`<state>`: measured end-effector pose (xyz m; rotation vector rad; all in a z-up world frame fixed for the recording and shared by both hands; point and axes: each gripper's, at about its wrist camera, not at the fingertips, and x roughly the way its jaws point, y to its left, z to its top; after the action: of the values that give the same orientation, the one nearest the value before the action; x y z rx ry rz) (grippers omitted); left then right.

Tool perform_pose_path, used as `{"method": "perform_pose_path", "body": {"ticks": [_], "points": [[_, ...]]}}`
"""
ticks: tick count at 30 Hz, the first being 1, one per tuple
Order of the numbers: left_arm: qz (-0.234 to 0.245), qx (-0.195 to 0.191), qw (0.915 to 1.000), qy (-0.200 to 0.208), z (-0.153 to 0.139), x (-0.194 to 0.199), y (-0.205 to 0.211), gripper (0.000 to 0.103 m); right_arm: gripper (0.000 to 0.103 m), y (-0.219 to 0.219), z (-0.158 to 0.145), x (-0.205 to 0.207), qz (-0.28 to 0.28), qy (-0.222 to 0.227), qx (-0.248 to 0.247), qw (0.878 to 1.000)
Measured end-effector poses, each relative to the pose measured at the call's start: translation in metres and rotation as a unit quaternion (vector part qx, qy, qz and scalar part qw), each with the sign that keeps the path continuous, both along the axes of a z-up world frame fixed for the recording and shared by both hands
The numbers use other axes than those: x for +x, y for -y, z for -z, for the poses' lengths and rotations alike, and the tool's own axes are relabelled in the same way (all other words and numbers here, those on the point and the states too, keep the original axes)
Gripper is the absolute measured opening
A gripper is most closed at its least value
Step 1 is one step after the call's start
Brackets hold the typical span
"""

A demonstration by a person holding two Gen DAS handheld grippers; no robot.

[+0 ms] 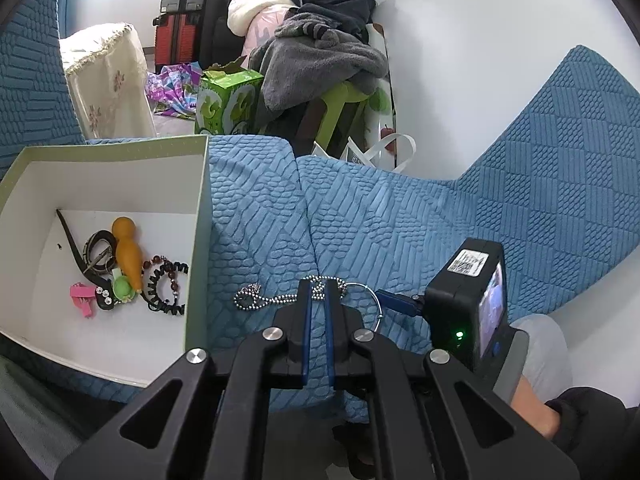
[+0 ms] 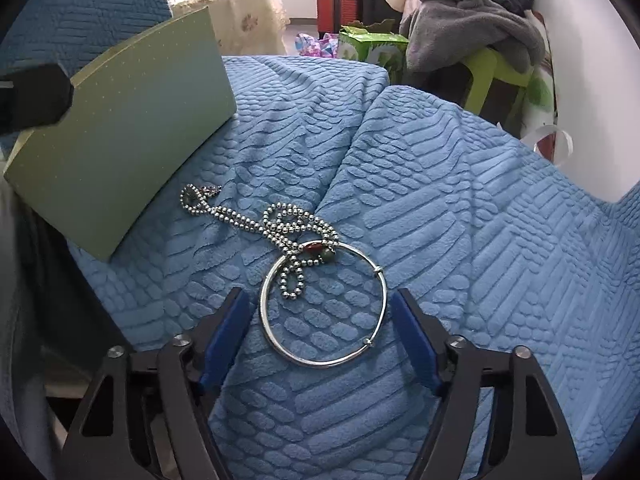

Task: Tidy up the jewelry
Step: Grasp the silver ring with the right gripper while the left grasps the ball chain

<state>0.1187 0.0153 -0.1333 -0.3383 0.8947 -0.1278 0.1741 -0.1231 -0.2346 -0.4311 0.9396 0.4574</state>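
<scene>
Several trinkets boxed [image 1: 120, 184], bead chain [image 2: 256, 224] and bangle [image 2: 324, 308] left; left fingers [image 1: 319, 292] near-shut empty, right fingers [image 2: 320, 312] spread.

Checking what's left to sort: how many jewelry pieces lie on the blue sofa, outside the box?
2: the ball chain nearest the box, and the silver bangle, partly under the chain's end. Nothing else shows.

- Soft, even daylight fills both views; shadows on the blue textured cover [image 2: 400, 200] stay faint.
- Strong fisheye bending, with dark vignetting at every corner.
- Focus is sharp centrally, softer toward edges; no glare.
</scene>
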Motion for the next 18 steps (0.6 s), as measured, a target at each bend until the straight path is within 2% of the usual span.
{"method": "perform_pose_path", "body": {"ticks": [7,18], "points": [[0.007,0.000,0.9999,-0.009,0.006,0.006,0.010,0.005,0.062,0.012,-0.003,0.004,0.018,-0.022,0.011,1.000],[0.018,0.002,0.9990,-0.041,0.028,0.020,0.031,0.007,0.063,0.044,-0.014,0.004,0.069,-0.023,0.010,0.997]]}}
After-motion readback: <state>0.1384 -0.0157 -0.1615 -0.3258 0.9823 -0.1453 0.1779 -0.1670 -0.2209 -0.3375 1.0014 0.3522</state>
